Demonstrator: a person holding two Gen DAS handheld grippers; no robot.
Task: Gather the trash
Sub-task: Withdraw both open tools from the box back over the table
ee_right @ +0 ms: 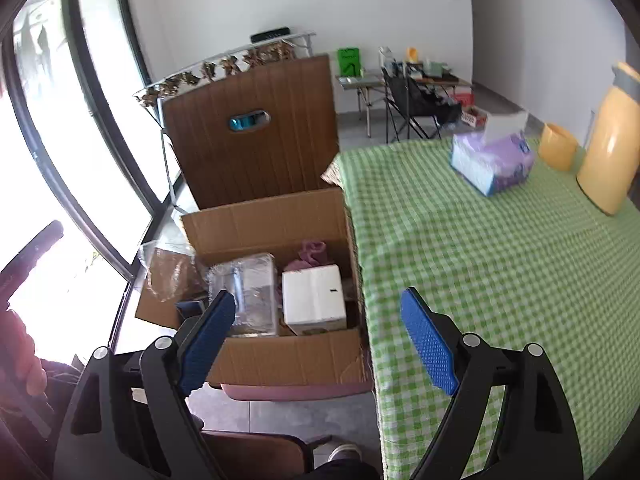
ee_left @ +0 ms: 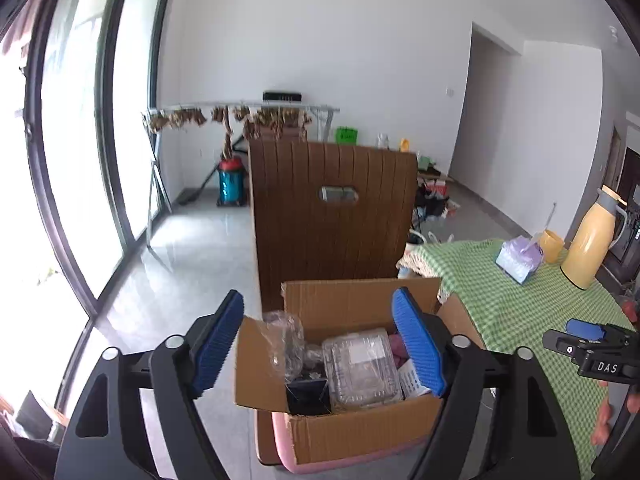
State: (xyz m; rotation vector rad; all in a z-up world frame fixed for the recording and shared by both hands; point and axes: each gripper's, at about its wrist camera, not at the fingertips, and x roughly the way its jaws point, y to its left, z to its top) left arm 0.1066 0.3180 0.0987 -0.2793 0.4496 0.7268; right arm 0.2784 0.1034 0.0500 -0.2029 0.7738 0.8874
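An open cardboard box [ee_left: 360, 432] [ee_right: 288, 356] rests on a pink stool beside the table. Inside lie a clear plastic clamshell container [ee_left: 362, 364] [ee_right: 250, 292], crumpled clear wrap [ee_left: 286, 338], a dark blue carton [ee_left: 308, 394], a white box [ee_right: 314, 298] and a purple cloth [ee_right: 312, 252]. My left gripper [ee_left: 320, 342] hovers above the box, open, with nothing between its blue pads. My right gripper [ee_right: 320, 342] is open and empty too, over the box's near right corner and the table edge. It shows at the right edge of the left wrist view [ee_left: 588, 338].
A brown chair back [ee_left: 332, 216] [ee_right: 256, 132] stands behind the box. The green checked tablecloth [ee_right: 500, 260] carries a tissue pack [ee_right: 492, 160], a yellow cup [ee_right: 558, 146] and a yellow jug [ee_right: 612, 148]. Glass doors are at the left, a drying rack and clutter at the far wall.
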